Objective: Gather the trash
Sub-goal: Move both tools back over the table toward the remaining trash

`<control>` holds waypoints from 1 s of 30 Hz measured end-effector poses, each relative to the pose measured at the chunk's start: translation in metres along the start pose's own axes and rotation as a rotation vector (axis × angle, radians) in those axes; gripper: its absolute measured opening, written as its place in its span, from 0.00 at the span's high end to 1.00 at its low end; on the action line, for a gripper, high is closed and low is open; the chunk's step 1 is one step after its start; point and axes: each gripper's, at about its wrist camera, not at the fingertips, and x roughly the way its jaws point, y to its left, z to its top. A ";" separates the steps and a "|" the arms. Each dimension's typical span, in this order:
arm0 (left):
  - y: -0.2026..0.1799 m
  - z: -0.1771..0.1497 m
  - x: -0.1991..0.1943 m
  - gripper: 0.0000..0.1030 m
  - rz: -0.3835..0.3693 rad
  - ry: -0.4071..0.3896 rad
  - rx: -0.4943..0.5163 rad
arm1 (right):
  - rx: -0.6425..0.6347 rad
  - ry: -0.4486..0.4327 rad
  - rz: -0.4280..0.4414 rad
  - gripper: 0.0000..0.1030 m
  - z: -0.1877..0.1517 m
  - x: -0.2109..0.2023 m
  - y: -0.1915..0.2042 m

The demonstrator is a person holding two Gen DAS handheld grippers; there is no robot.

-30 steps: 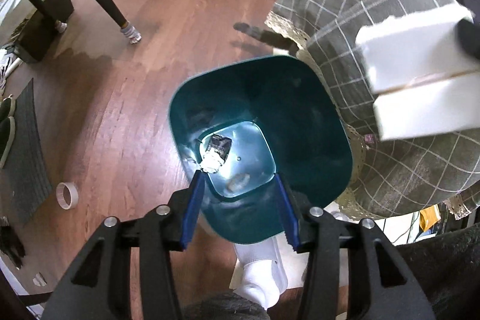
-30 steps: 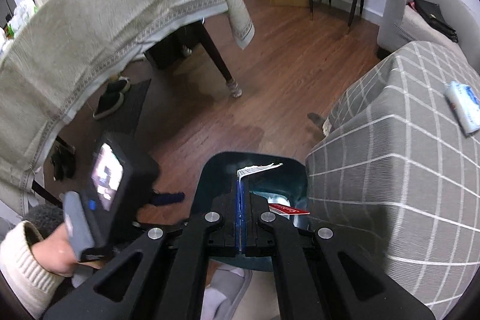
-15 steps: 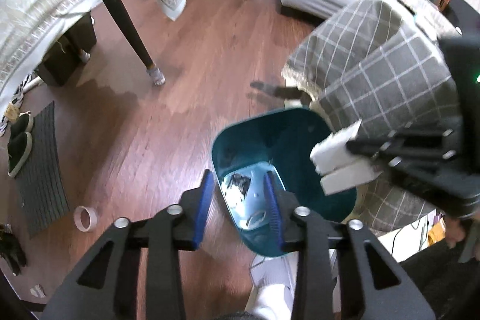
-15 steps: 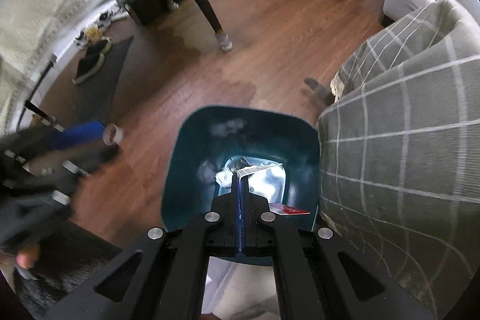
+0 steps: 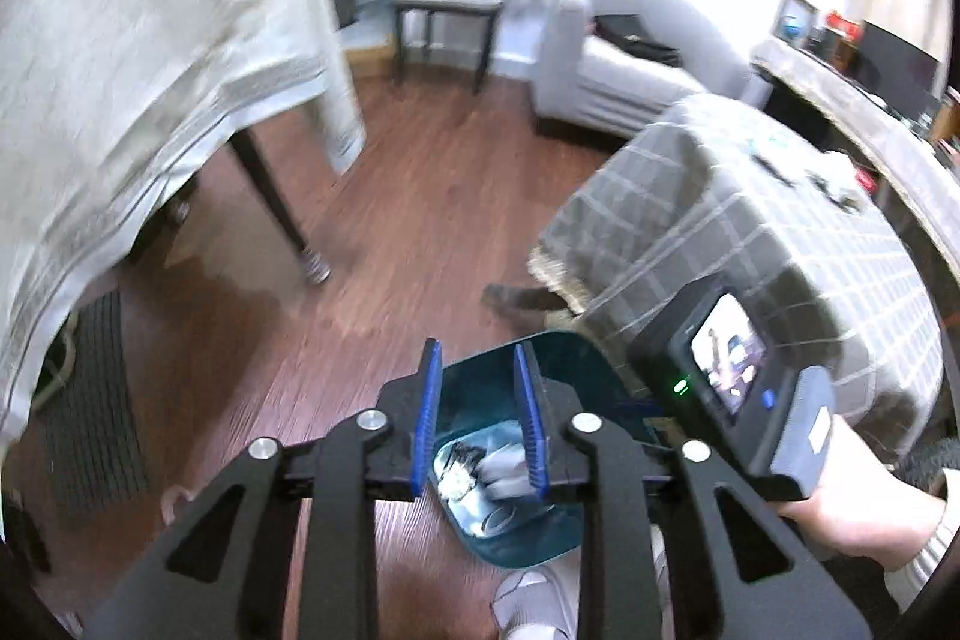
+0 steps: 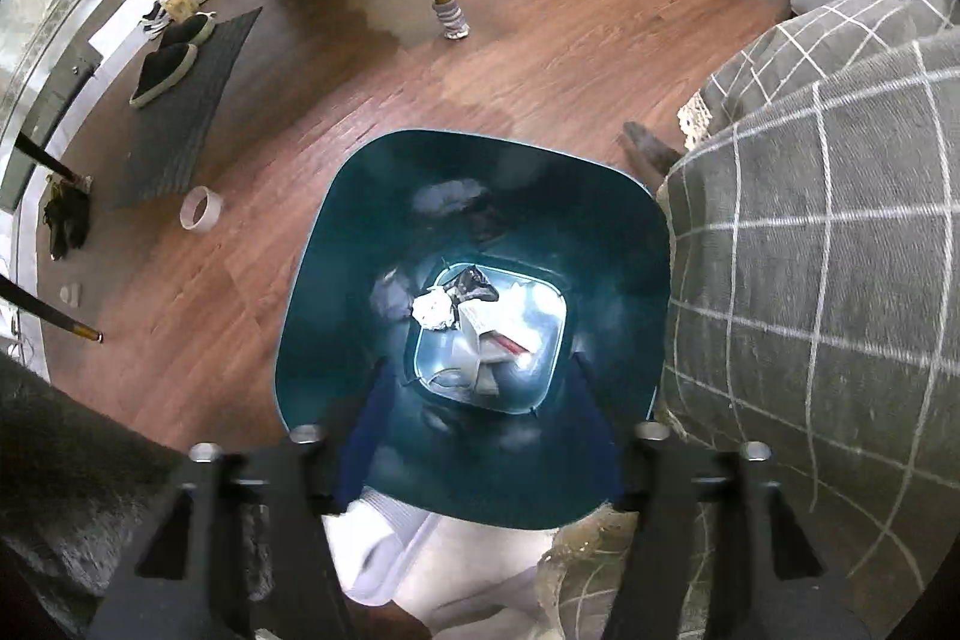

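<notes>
A teal trash bin (image 6: 336, 280) stands on the wood floor beside a checked grey table cover. Crumpled paper and wrapper trash (image 6: 474, 319) lies on its bottom. My right gripper (image 6: 477, 370) is open, directly above the bin mouth, with nothing between its blurred blue fingers. In the left wrist view the bin (image 5: 576, 364) sits below my left gripper (image 5: 477, 358), which is open and empty, raised and tilted toward the room. The right gripper's camera body (image 5: 726, 370) shows at the right there.
A checked grey table cover (image 6: 828, 232) hangs right of the bin. A tape roll (image 6: 201, 208), a dark mat with slippers (image 6: 174, 100) and a table leg (image 6: 444, 10) are on the floor to the left. A white sofa (image 5: 630, 70) and side table stand beyond.
My right gripper opened and the paper scrap it held now lies in the bin. My left gripper has tilted up and away, so the room shows more.
</notes>
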 end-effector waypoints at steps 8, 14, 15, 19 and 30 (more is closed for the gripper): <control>-0.018 0.010 -0.014 0.67 -0.011 -0.083 0.057 | -0.012 -0.115 0.074 0.42 -0.009 -0.056 0.001; -0.025 0.023 -0.022 0.60 -0.013 -0.137 0.050 | 0.013 -0.256 0.108 0.42 -0.018 -0.116 -0.014; -0.028 0.025 -0.023 0.54 -0.009 -0.143 0.058 | 0.028 -0.294 0.122 0.42 -0.019 -0.129 -0.018; -0.045 0.032 -0.025 0.49 -0.039 -0.176 0.086 | 0.076 -0.422 0.110 0.42 -0.028 -0.172 -0.041; -0.093 0.050 -0.007 0.31 -0.089 -0.221 0.081 | 0.181 -0.650 -0.111 0.41 -0.065 -0.231 -0.119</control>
